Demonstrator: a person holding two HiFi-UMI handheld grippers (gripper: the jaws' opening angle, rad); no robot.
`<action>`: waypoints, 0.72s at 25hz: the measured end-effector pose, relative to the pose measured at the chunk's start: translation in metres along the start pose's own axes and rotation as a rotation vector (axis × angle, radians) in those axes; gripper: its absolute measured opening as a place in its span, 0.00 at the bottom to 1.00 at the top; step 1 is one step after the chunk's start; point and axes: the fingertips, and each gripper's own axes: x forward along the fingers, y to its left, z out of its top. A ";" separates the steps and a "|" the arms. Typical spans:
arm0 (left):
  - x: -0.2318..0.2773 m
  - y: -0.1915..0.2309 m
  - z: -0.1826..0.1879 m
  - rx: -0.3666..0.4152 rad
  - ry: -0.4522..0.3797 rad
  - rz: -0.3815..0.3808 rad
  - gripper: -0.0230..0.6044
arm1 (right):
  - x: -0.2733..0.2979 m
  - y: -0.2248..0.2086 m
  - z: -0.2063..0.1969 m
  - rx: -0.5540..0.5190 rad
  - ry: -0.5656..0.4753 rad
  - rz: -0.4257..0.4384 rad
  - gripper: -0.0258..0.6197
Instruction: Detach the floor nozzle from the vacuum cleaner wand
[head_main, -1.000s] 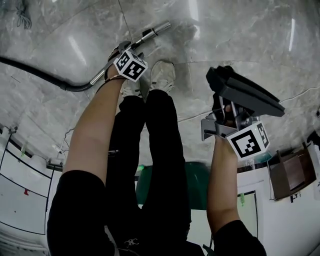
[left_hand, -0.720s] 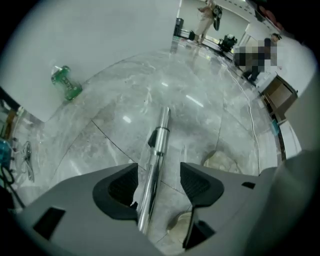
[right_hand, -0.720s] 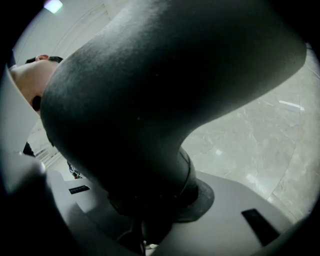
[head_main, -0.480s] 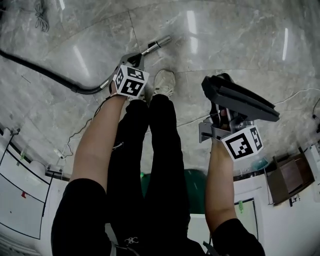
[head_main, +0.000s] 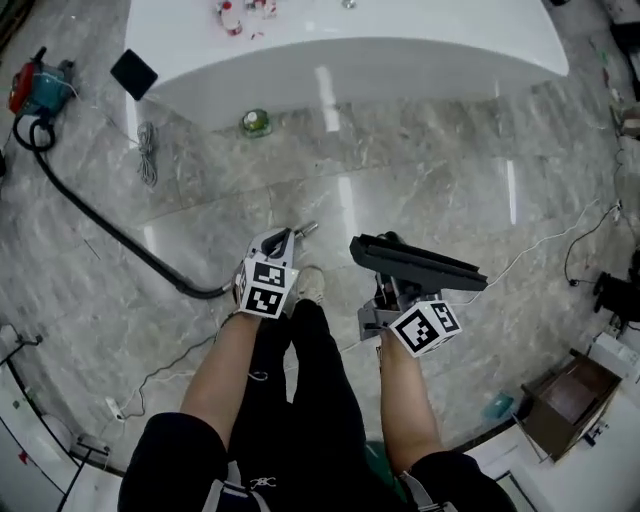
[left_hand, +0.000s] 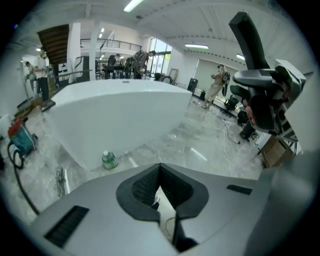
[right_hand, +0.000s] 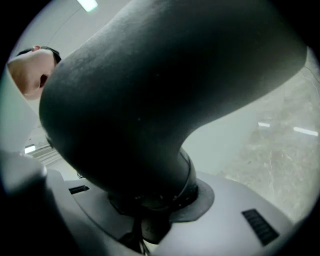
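Floor nozzle (head_main: 415, 262) off wand (head_main: 306, 229), centre-right of frame, neck pinched in right tool (head_main: 388, 296); left tool (head_main: 281, 243) pressed together, empty, centre frame.

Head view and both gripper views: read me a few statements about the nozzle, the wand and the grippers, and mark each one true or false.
1. The right gripper holds the floor nozzle by its neck. True.
2. The left gripper is clamped on the wand. False: its jaws are shut with nothing between them, and the wand lies on the floor.
3. The floor nozzle is attached to the wand. False: the two are apart, and the nozzle is up in the right gripper.
4. A green bottle stands on the floor by the white counter. True.
5. The black hose runs to a box on the counter. False: it leads to the red vacuum on the floor.
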 end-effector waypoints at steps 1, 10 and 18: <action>-0.020 -0.003 0.030 0.008 -0.035 0.008 0.05 | -0.002 0.019 0.023 -0.022 -0.023 0.016 0.21; -0.226 -0.042 0.199 0.035 -0.248 0.050 0.05 | -0.078 0.172 0.144 -0.070 -0.163 0.080 0.21; -0.340 -0.063 0.264 0.087 -0.385 0.091 0.05 | -0.124 0.248 0.181 -0.150 -0.183 0.120 0.21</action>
